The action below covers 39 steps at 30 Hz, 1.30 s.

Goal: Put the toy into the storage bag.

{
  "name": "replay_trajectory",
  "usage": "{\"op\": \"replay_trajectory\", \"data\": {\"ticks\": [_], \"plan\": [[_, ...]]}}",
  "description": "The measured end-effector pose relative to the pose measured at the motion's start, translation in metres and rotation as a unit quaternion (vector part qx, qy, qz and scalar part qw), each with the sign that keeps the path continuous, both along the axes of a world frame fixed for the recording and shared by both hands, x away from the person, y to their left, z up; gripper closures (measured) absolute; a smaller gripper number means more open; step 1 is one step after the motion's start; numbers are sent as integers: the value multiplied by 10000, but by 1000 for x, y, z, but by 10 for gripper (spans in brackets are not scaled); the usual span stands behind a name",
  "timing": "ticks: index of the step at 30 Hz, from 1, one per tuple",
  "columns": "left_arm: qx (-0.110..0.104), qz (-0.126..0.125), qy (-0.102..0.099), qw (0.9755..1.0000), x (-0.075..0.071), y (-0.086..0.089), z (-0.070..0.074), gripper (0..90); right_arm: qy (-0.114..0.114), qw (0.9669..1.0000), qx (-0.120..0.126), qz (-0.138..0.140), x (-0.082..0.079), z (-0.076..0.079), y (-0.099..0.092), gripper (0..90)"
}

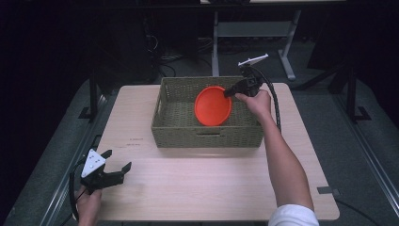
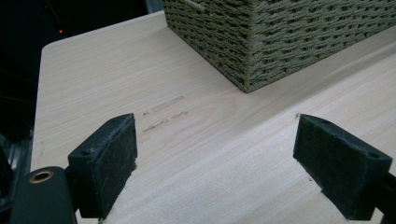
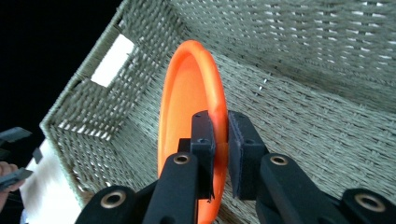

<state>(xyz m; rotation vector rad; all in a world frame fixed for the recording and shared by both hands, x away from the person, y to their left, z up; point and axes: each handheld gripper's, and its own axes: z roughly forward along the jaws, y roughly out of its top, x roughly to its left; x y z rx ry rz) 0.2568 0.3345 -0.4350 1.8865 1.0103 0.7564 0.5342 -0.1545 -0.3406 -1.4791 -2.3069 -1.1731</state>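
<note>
**Orange plate held on edge inside the basket**

My right claw [image 3: 220, 140] is clamped on the rim of the orange plate [image 1: 212, 105], one pad on each face, with the rim running up between them. That edge grip is why the plate stands nearly upright instead of lying flat: the plate hangs out ahead of the claw, tilted, its hollow face turned toward the near wall of the woven basket [image 1: 207, 136]. In the right gripper view the plate sits directly beyond the jaws, with the basket floor below it and the basket's handle cut-out farther off, past the plate's far rim. I judge the plate is either being lowered in or lifted out; I cannot tell which, nor whether its lower edge touches the weave.

Holding by the rim keeps the claw above the basket walls, so only the plate goes down into the basket and the hand stays clear of the wicker.

My left claw [image 1: 115, 165] has its jaws wide apart and grips nothing. It rests low over the counter [image 1: 197, 183], well apart from the basket, whose near corner lies ahead of it and off to one side. I read that as parking: it stays out of the right arm's way, ready if the basket needs steadying.
</note>
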Motion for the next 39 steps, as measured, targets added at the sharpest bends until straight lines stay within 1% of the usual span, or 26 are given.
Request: {"op": "replay_trajectory", "data": {"ticks": [2,6,9,12,14,17,26,30,32,33,39], "plan": [[-8,-11,27,10000,0,0,0,130,23,10000,18,-11,0,-2,1,811],[10,-10,1,10000,0,0,0,130,33,10000,-9,13,1,-4,4,811],[-16,3,12,10000,0,1,0,130,53,9999,-125,88,2,-6,7,811],[-49,20,25,10000,-1,1,0,130,117,9997,-200,78,2,-9,9,810],[-17,5,12,10000,-1,0,0,130,103,9995,-281,102,2,-11,10,809],[-13,-8,9,10000,-1,-1,0,130,147,9993,-326,134,3,-13,12,810],[-19,5,6,10000,-1,0,0,130,296,9972,-660,165,5,-21,17,807],[-22,6,5,10000,-1,0,0,130,300,9972,-665,159,4,-23,19,802],[-22,6,-7,10000,-1,0,0,129,358,9969,-670,193,5,-26,19,804],[-15,3,-7,10000,-2,0,0,130,372,9965,-740,132,5,-27,19,804],[-19,2,8,10000,0,0,0,130,467,9967,-662,81,5,-30,15,797]]}}
